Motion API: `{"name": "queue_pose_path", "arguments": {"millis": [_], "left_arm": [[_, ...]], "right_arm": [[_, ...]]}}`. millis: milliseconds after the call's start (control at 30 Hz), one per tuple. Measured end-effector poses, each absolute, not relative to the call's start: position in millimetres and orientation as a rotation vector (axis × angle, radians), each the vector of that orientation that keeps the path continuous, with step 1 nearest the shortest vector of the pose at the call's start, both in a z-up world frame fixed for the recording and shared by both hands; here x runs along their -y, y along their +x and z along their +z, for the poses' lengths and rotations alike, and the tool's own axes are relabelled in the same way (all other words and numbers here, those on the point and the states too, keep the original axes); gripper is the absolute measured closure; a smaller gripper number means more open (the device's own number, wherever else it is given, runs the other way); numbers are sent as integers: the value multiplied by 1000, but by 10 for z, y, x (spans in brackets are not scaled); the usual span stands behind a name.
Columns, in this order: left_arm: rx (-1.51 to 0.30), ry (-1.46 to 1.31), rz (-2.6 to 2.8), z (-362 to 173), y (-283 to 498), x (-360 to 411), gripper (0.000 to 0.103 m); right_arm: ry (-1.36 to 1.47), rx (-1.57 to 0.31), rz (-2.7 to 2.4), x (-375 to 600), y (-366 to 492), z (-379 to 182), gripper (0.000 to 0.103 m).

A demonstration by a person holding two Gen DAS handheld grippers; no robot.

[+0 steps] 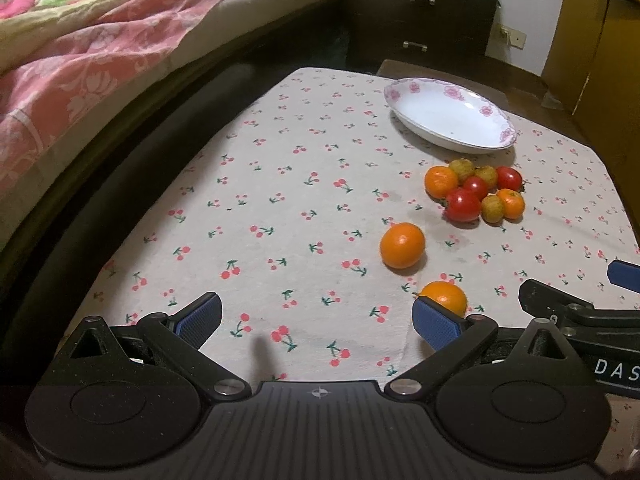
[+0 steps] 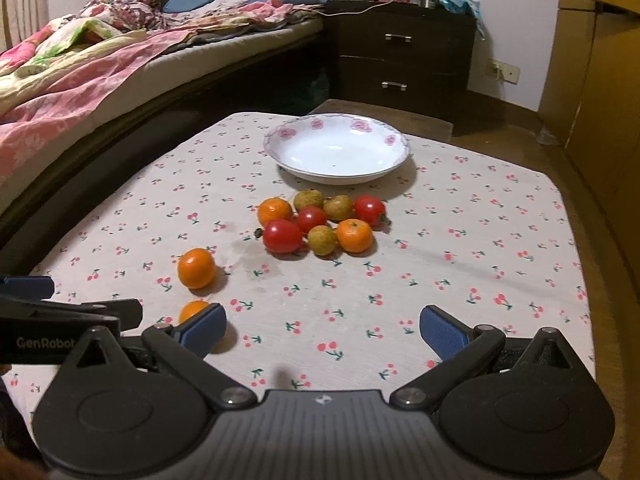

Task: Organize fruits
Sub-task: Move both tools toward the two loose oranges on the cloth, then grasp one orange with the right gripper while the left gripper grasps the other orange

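A white plate with pink flowers [image 1: 452, 116] [image 2: 336, 148] sits empty at the far side of the cherry-print tablecloth [image 1: 304, 208] [image 2: 460, 264]. In front of it lies a cluster of oranges, red tomatoes and yellowish fruits [image 1: 476, 194] [image 2: 320, 222]. One orange [image 1: 402, 245] [image 2: 196, 268] lies apart, nearer. Another orange [image 1: 446, 297] [image 2: 192, 310] lies just beyond my left gripper's right finger. My left gripper [image 1: 318, 320] is open and empty above the cloth. My right gripper [image 2: 322, 332] is open and empty, to the right of that orange.
A bed with a pink quilt [image 1: 80, 60] [image 2: 80, 68] runs along the table's left side. A dark drawer unit [image 1: 420, 16] [image 2: 404, 52] stands behind the table. A yellow-brown cabinet [image 1: 600, 40] [image 2: 600, 60] is at the right.
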State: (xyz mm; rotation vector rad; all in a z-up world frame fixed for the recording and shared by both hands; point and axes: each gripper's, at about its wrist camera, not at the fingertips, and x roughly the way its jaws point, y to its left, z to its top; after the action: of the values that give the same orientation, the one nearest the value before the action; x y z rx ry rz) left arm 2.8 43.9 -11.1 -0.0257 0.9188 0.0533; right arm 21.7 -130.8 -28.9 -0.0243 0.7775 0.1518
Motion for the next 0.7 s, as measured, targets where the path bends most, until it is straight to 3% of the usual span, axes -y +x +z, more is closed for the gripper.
{"name": "queue_pose_path", "arguments": {"millis": [267, 433, 533, 600, 700], "left_arm": [[-929, -4, 107, -129, 45, -536, 0], [-934, -37, 156, -111, 56, -687, 0], [-917, -45, 189, -74, 57, -759, 0], [-894, -39, 199, -35, 51, -782, 0], [-882, -44, 196, -5, 63, -795, 0]], "right_arm": [[-46, -801, 215, 1181, 324, -358, 0], [-52, -806, 310, 1070, 356, -391, 5], [-65, -826, 389, 983, 379, -425, 17], [-70, -843, 437, 920, 398, -466, 34], [-78, -863, 484, 843, 435, -537, 47]]}}
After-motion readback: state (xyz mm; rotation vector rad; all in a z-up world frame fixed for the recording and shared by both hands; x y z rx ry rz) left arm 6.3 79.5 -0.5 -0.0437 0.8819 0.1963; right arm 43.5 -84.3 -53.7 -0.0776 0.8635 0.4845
